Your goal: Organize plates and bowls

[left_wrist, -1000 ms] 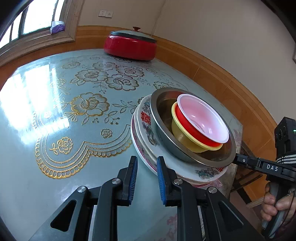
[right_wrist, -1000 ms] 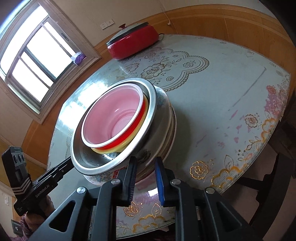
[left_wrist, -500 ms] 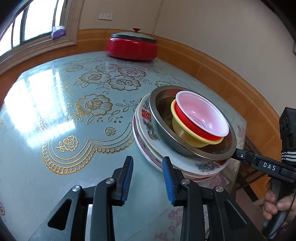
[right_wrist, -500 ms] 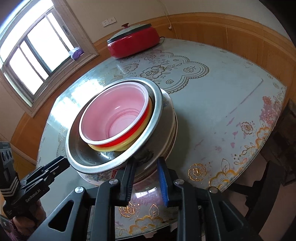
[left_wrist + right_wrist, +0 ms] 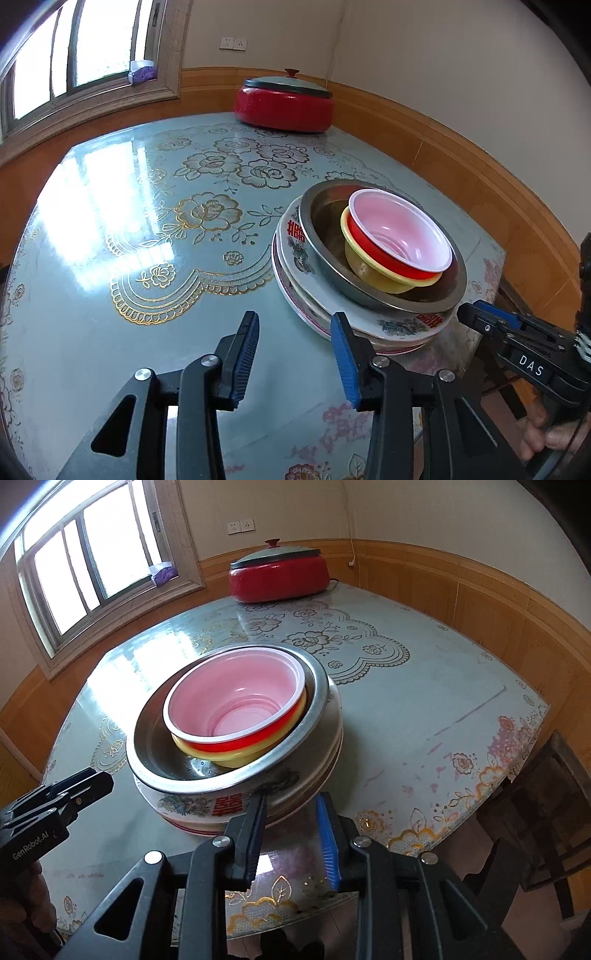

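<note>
A stack stands on the table: patterned plates [image 5: 391, 325] at the bottom, a steel bowl [image 5: 321, 221] on them, then a yellow bowl [image 5: 365, 269] and a red bowl with a pink inside [image 5: 399, 232]. The stack also shows in the right wrist view: plates [image 5: 221, 805], steel bowl [image 5: 207, 771], red bowl [image 5: 240, 705]. My left gripper [image 5: 293, 332] is open and empty, just left of the plates' near edge. My right gripper [image 5: 291, 812] is open and empty, its fingertips close to the plates' rim.
A red electric pot with a lid [image 5: 284, 103] stands at the table's far edge by the wall. The glass-topped floral table [image 5: 147, 229] stretches left of the stack. A dark chair [image 5: 546, 794] stands beyond the table's right edge.
Both grippers have opened wider and drawn back a little from the stack. The stack of plates and bowls has stayed in place.
</note>
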`<state>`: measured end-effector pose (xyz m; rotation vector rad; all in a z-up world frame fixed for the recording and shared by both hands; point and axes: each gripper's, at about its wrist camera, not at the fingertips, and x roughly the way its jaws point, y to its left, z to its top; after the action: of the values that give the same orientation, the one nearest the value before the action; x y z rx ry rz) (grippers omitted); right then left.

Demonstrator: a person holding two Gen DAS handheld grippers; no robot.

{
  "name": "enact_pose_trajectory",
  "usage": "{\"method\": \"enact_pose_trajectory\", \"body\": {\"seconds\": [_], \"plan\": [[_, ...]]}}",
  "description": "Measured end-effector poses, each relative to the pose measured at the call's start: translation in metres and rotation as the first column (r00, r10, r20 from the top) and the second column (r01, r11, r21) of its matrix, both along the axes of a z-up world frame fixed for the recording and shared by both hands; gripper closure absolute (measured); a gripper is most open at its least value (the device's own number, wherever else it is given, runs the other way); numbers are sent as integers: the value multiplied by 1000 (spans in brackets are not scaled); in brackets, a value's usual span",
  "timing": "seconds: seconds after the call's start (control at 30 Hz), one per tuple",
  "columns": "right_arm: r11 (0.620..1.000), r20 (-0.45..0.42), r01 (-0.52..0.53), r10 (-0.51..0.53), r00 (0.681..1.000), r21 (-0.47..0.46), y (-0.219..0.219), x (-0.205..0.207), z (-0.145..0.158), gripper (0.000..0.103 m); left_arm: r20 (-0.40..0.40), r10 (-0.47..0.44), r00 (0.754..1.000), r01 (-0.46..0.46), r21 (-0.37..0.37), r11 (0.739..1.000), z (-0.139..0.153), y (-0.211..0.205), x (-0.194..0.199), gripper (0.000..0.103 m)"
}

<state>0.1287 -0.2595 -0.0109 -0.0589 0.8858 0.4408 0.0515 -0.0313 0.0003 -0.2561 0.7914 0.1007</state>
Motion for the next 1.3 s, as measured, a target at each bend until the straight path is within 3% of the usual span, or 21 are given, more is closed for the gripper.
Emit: {"method": "enact_pose_trajectory", "body": {"seconds": [0.33, 0.53, 0.77, 1.07, 1.3], "plan": [[997, 122, -1, 11, 992, -75, -2, -20, 22, 70, -6, 70, 998, -69, 45, 997, 2, -25, -17, 42], [995, 117, 91, -86, 989, -38, 2, -21, 31, 65, 14, 74, 997, -75, 89, 993, 4, -32, -21, 32], [980, 178, 186, -172, 969, -68, 25, -48, 25, 64, 36, 11, 999, -16, 117, 993, 8, -19, -23, 26], [957, 167, 290, -286, 944, 0, 42, -74, 12, 63, 80, -66, 995, 52, 163, 985, 1, 11, -33, 24], [939, 195, 343, -339, 920, 11, 54, -82, 22, 62, 111, -140, 984, 117, 189, 975, 6, 15, -37, 22]]}}
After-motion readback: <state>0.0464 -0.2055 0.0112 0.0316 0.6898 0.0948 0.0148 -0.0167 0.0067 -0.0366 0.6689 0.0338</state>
